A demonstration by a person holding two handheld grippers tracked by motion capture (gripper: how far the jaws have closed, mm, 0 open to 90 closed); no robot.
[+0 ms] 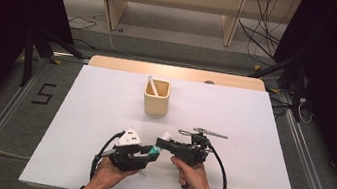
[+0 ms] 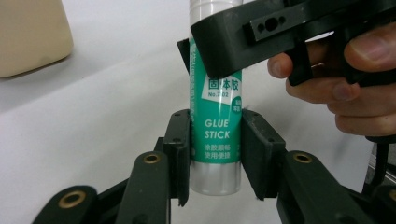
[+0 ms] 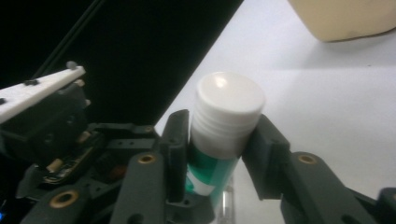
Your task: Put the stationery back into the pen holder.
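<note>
Above the worktop (image 1: 102, 115), the left claw (image 2: 215, 156) clamps the glue stick (image 2: 215, 135) at its base while the right claw (image 3: 217, 140) grips its white cap (image 3: 227, 114), so uncapping seemingly needs a straight pull

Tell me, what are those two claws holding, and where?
Both hold one green-and-white glue stick. The left claw clamps its lower body; the right claw has been closing around its white ribbed cap.
</note>
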